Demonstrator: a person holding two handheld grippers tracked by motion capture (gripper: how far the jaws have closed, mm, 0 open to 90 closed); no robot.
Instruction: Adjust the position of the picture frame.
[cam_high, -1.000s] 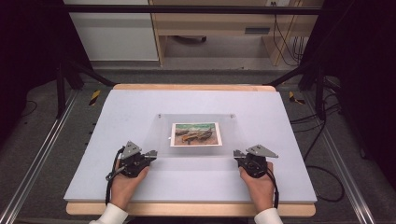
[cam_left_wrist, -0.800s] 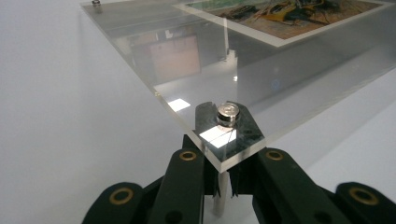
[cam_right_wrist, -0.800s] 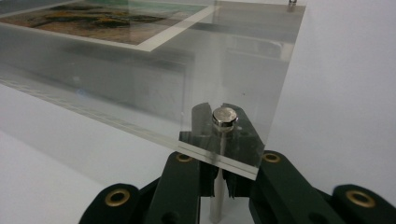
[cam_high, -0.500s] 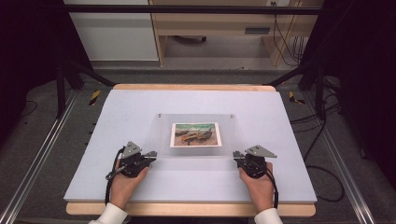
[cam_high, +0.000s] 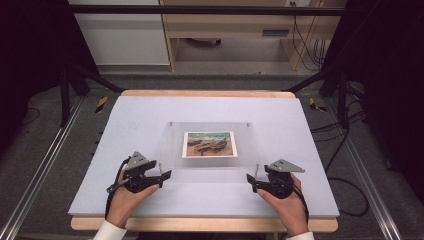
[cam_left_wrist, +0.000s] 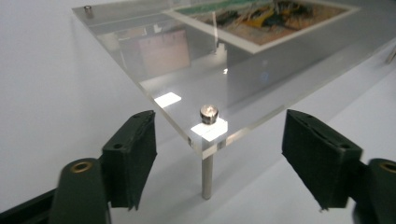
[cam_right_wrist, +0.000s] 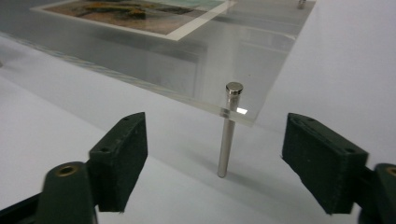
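Nothing much has been moved since a second ago. Left tongs (cam_high: 162, 173) are held apart around the near-left metal post (cam_left_wrist: 207, 154) of the clear acrylic panel (cam_high: 210, 145), picture (cam_high: 209, 144) mid-table (cam_high: 150, 120). Right tongs (cam_high: 251, 179) are spread too, facing the near-right post (cam_right_wrist: 229, 130).
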